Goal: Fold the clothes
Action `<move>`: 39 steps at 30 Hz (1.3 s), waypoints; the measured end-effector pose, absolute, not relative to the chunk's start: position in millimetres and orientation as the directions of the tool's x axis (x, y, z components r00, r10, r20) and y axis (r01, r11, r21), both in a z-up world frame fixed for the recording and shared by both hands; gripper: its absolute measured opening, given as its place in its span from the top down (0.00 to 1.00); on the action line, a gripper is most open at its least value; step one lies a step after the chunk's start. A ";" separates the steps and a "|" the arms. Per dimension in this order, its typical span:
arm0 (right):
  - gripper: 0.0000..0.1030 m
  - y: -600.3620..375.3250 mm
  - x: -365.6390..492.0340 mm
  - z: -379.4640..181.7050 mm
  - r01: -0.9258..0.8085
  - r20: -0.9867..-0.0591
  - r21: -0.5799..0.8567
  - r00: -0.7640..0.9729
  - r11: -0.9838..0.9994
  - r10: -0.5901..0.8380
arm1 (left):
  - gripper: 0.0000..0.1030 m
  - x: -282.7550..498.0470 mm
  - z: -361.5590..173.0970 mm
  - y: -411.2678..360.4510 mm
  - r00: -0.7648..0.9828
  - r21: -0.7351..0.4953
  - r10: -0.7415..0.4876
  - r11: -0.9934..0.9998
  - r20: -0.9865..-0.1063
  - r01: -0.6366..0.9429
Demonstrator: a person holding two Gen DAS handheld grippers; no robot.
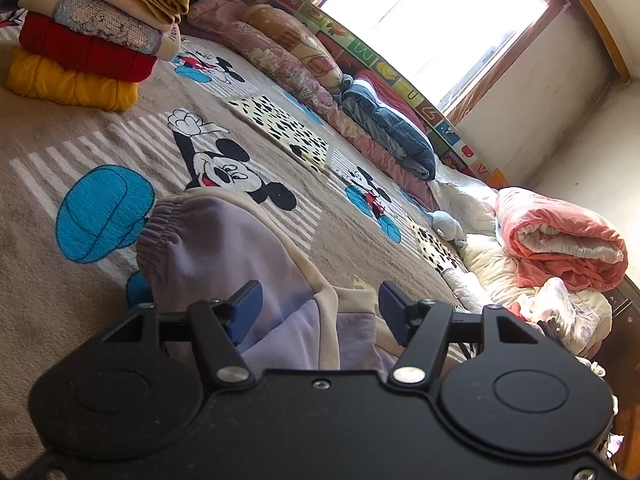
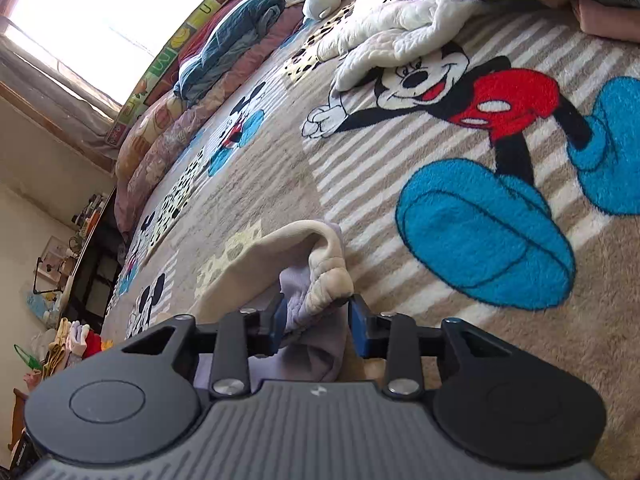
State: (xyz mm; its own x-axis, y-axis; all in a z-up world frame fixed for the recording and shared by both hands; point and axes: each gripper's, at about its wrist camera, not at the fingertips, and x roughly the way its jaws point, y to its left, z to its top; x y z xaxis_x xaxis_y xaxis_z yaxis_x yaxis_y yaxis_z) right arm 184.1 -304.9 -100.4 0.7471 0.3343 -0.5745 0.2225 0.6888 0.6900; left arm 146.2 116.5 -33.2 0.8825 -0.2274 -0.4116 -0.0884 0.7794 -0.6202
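On the cartoon blanket, a folded stack (image 1: 92,32) stands finished; the lilac garment (image 1: 224,248) remains unfolded, left fingers (image 1: 320,312) wide around it, right fingers (image 2: 316,320) narrow around its cuff (image 2: 326,284).

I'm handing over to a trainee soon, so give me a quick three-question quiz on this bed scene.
1. True or false: in the folded stack, a red item lies directly on the yellow bottom one.
2. The left gripper over the lavender garment is: A open, B shut, C out of view.
3. What colour is the rolled quilt?
Key: 1 true; 2 A; 3 pink.
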 end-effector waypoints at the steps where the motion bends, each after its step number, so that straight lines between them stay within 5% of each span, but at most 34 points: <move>1: 0.82 -307.3 188.5 -99.5 0.217 -0.568 0.694 0.751 0.686 0.337 | 0.38 146.9 -33.4 116.5 0.882 -0.621 -0.230 0.779 -0.412 -0.087; 2: 0.91 -309.9 192.2 -97.3 0.216 -0.565 0.694 0.755 0.687 0.333 | 0.38 147.7 -33.6 116.4 0.881 -0.623 -0.232 0.778 -0.412 -0.086; 16: 0.88 -378.6 223.6 -88.9 0.363 -0.626 0.570 0.773 0.737 0.104 | 0.38 152.7 -37.4 110.2 0.869 -0.623 -0.258 0.779 -0.422 -0.072; 21: 0.50 -372.8 203.4 -103.9 0.378 -0.640 0.606 0.754 0.700 0.147 | 0.38 151.8 -36.9 111.4 0.871 -0.623 -0.253 0.778 -0.421 -0.075; 23: 0.49 -363.5 197.0 -111.2 0.368 -0.648 0.613 0.740 0.699 0.179 | 0.38 151.4 -36.7 111.9 0.872 -0.624 -0.251 0.778 -0.421 -0.077; 25: 0.61 -357.1 192.8 -116.3 0.354 -0.645 0.611 0.741 0.708 0.186 | 0.38 151.1 -36.5 112.4 0.872 -0.624 -0.250 0.778 -0.420 -0.078; 26: 0.81 -355.4 191.5 -117.5 0.349 -0.641 0.606 0.747 0.715 0.178 | 0.38 150.9 -36.4 112.7 0.873 -0.624 -0.249 0.778 -0.420 -0.079; 29: 0.81 -360.9 188.5 -114.1 0.395 -0.653 0.566 0.751 0.724 0.100 | 0.38 150.3 -35.9 114.0 0.875 -0.625 -0.245 0.776 -0.418 -0.081; 35: 0.55 -342.2 179.4 -86.1 0.394 -0.644 0.461 0.765 0.795 -0.005 | 0.38 148.9 -31.8 125.6 0.886 -0.647 -0.232 0.757 -0.402 -0.096; 39: 0.53 -286.2 167.3 -58.4 0.189 -0.564 0.407 0.822 0.894 0.083 | 0.38 148.1 -31.0 133.6 0.892 -0.662 -0.218 0.741 -0.397 -0.113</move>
State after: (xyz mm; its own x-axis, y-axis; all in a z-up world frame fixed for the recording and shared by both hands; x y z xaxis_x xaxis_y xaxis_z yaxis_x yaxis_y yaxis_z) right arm 167.3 -286.2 -58.4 0.8216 0.0830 -0.5640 0.1889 0.8938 0.4067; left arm 148.1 133.6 -31.0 0.8916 -0.2183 -0.3968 -0.1132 0.7408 -0.6621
